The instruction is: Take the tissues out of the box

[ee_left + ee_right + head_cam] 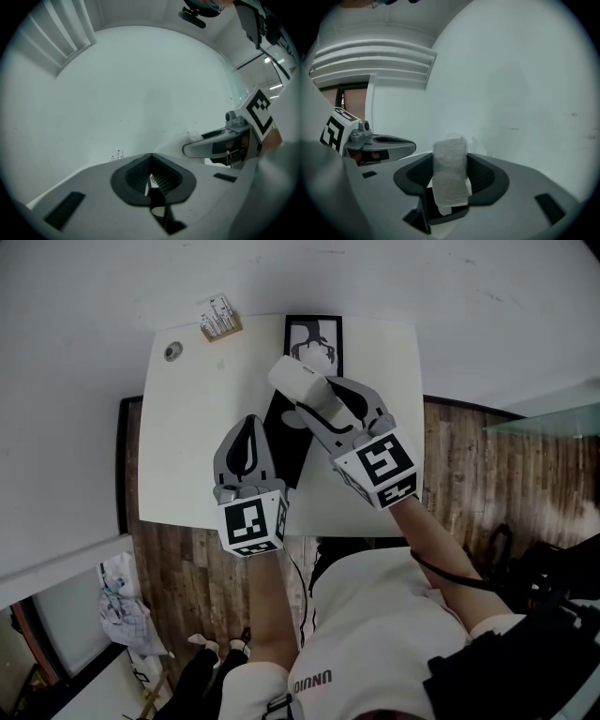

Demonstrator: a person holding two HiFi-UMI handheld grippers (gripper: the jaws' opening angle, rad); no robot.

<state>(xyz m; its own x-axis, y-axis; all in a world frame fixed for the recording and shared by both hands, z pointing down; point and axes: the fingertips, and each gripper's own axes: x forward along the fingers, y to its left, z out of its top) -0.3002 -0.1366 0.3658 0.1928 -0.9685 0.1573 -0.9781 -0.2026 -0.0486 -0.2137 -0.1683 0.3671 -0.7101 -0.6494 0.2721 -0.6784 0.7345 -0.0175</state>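
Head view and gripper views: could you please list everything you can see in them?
Table: one, white, centre.
Box: one, black, table's far middle.
Holder: one, wooden, table's far left.
Disc: one, grey, beside holder.
Tissue: one wad, white, held over table.
Floor: wooden, brown, around table.
Left gripper: one, grey, jaws together, empty, over table.
Right gripper: one, grey, clamped on tissue.
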